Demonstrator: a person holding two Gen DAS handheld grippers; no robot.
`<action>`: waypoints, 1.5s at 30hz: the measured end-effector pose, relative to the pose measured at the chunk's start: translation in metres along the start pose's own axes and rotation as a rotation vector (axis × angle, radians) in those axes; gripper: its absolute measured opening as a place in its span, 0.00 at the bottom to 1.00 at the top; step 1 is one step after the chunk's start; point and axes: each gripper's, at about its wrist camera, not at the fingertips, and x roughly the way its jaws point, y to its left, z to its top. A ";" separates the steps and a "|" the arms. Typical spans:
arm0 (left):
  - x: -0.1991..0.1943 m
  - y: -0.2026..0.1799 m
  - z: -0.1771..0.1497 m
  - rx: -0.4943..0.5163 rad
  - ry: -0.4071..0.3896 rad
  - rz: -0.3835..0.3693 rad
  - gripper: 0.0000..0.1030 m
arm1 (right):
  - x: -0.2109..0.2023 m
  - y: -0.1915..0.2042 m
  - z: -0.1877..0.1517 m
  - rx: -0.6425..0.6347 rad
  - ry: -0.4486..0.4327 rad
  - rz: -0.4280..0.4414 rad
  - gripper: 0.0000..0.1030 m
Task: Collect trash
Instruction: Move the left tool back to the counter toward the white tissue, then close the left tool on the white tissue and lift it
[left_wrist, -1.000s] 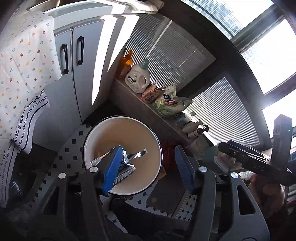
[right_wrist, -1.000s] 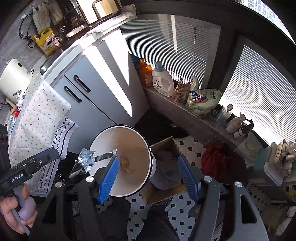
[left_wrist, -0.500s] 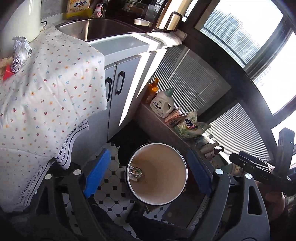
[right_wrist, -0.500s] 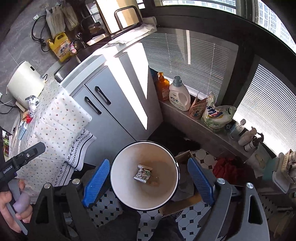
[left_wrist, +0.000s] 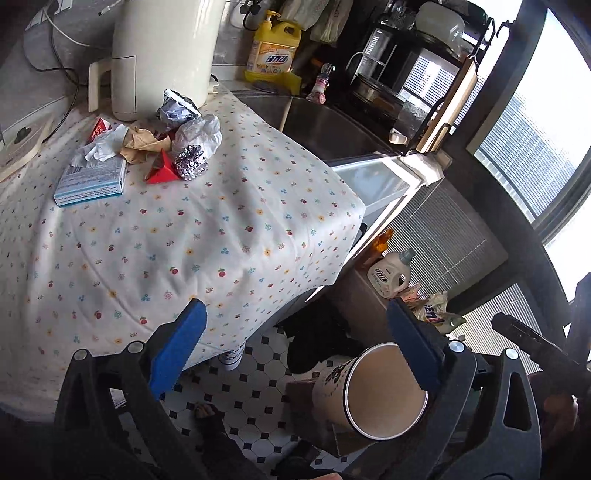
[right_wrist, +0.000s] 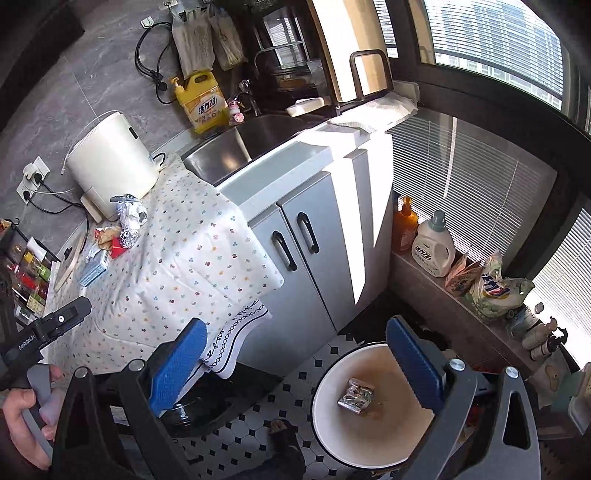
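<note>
Trash lies in a small heap (left_wrist: 147, 144) at the upper left of the left wrist frame, on the flowered tablecloth (left_wrist: 221, 229), just in front of the white appliance (left_wrist: 162, 51). In this heap I can see a blue and white carton (left_wrist: 90, 181), white crumpled tissue (left_wrist: 101, 147), brown crumpled paper (left_wrist: 142, 144), a red folded piece (left_wrist: 162, 170), a foil ball (left_wrist: 190, 162) and a white plastic wad (left_wrist: 197, 133); they touch or overlap each other. The left gripper (left_wrist: 293, 350) is at the lower part of that frame, above the edge of the cloth, with its blue fingers (left_wrist: 177, 347) released and wide apart, grasping nothing. The white bucket (left_wrist: 384, 398) stands on the tiled floor (left_wrist: 255, 376) at the lower right, partly behind the right finger. In the right wrist frame the right gripper (right_wrist: 293, 360) also has its fingers (right_wrist: 177, 362) spread and empty. The bucket (right_wrist: 325, 417) is at the lower right of this frame, and one crumpled foil piece (right_wrist: 356, 395) lies at its bottom. The heap (right_wrist: 118, 232) is seen small at the left, beside the appliance (right_wrist: 114, 162). A yellow detergent jug (right_wrist: 201, 99) stands behind the sink (right_wrist: 240, 147), in the upper middle. A hand (right_wrist: 22, 413) holds the other gripper's handle at the lower left corner.
</note>
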 end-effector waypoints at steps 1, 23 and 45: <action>-0.003 0.012 0.003 -0.015 -0.014 0.010 0.94 | 0.002 0.008 0.003 -0.007 -0.004 0.007 0.93; -0.017 0.186 0.080 -0.105 -0.161 0.049 0.79 | 0.050 0.157 0.026 -0.066 -0.101 0.020 0.93; 0.075 0.231 0.140 0.018 -0.044 0.125 0.50 | 0.053 0.143 0.015 0.078 -0.104 -0.144 0.93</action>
